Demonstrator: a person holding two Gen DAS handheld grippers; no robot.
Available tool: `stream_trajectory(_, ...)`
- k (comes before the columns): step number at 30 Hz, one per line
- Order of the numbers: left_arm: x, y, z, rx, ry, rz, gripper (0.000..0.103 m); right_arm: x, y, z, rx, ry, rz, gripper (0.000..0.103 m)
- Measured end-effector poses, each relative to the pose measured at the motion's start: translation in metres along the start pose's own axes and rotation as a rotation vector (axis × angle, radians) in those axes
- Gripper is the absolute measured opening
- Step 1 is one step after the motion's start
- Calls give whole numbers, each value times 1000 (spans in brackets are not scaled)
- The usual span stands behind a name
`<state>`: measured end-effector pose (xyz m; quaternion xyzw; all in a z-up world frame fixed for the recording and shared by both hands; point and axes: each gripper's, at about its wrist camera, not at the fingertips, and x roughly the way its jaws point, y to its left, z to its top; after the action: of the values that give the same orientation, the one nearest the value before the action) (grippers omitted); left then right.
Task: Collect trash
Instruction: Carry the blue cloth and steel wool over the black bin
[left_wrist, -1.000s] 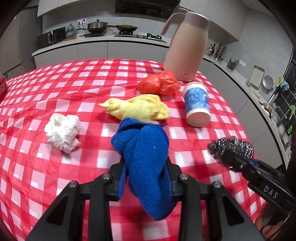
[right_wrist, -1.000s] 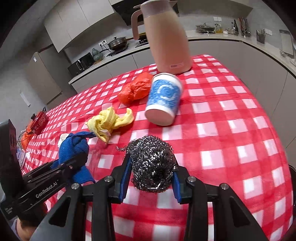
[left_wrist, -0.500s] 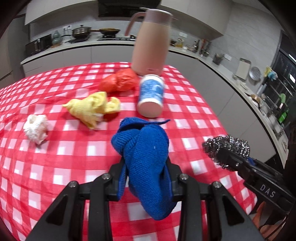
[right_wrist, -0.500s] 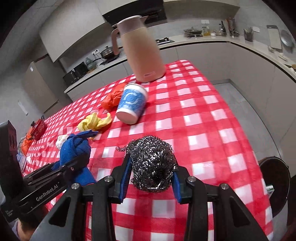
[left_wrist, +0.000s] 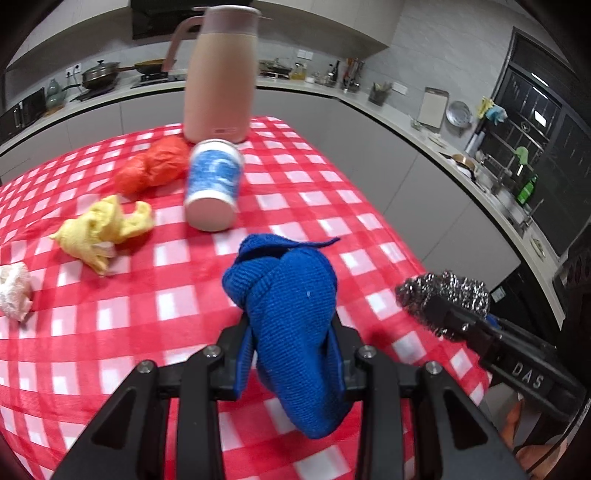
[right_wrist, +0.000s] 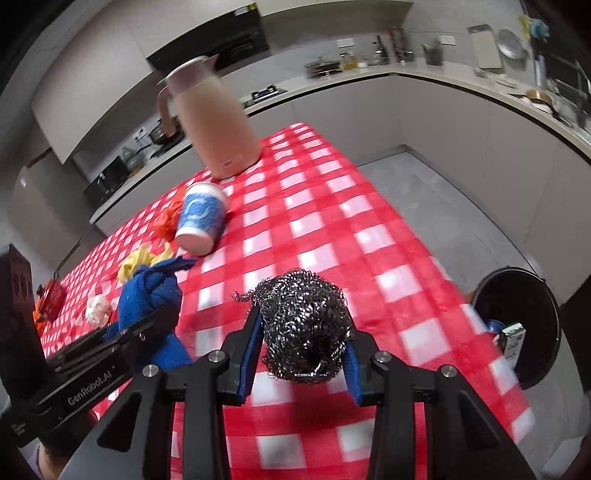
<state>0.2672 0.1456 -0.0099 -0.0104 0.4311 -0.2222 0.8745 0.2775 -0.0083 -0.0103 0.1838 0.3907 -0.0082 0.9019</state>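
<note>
Red-checked table (right_wrist: 369, 236) edge borders bare floor (right_wrist: 454, 206) beside bin (right_wrist: 517, 295).

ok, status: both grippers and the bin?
Left gripper shut on blue cloth. Right gripper shut on steel scourer. Black bin on floor past table edge, path looks clear.

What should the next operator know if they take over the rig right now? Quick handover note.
Left hand-held gripper: shut on the blue cloth.
Right hand-held gripper: shut on the steel scourer.
Both are held above the checked table, near its edge.
Black bin: on the floor beyond that edge, already holding some items.
Left on the table: yellow rag, orange bag, tipped paper cup, white wad.
Next, probably: drop both into the bin, then fetch the rest.
</note>
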Motion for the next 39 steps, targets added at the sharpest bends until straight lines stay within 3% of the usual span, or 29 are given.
stream_trajectory(9,22,-96,2,10,-11,-23,36,-35,-86,12,5,-30,-11,41)
stream_trajectory(21,88,-231,8,108,63,-134,36,-78,-254,14,138,-50,-129,41)
stream_trajectory(30,143,-278,-15,133,176,-126,36,-67,-336,6,198,-5,-172,41)
stream_trajectory(39,192,-289,-39,108,279,-34,37,-23,-372,9,190,58,-145,42)
